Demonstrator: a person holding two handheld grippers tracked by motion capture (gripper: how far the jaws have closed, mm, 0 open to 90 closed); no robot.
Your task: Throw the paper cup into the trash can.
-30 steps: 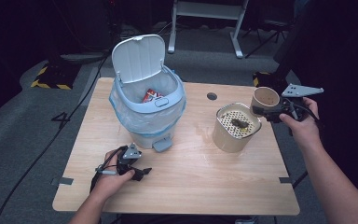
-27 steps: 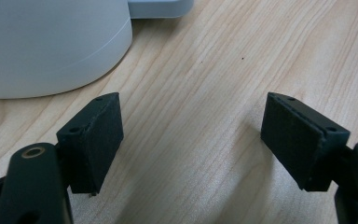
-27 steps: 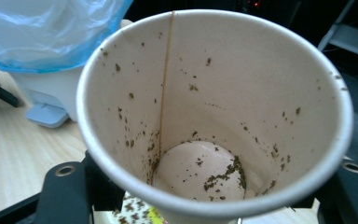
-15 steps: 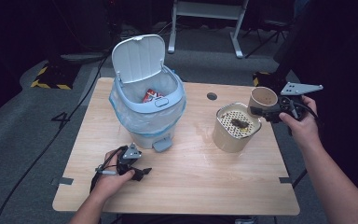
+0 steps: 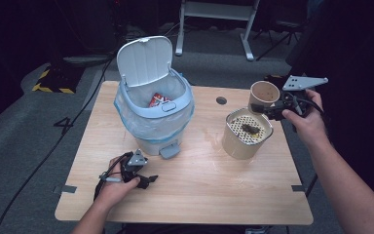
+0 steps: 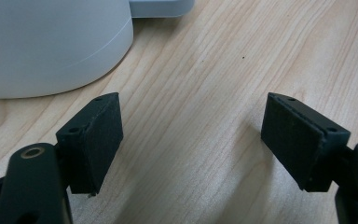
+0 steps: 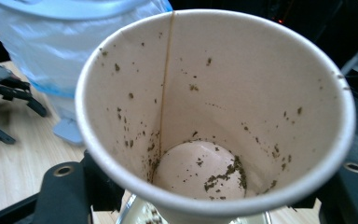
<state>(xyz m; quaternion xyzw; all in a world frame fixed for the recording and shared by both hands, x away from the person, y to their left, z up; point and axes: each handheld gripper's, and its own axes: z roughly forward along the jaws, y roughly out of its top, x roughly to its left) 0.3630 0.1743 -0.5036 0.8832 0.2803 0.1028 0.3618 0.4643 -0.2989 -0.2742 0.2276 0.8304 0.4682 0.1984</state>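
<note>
Near the right edge of the surface point(image 5: 195, 195), the right tool point(image 5: 272, 109) is clamped on a paper cup point(image 5: 264, 93) speckled with tea leaves inside, held above the far rim of the strainer tin point(image 5: 246, 134). Its jaws have just been easing apart slightly with the cup between them. The left tool point(image 5: 143, 178) rests toward the near left corner, jaws apart, just in front of the open-lidded bin point(image 5: 153, 117). The middle and near right stretch of wood lies open.
</note>
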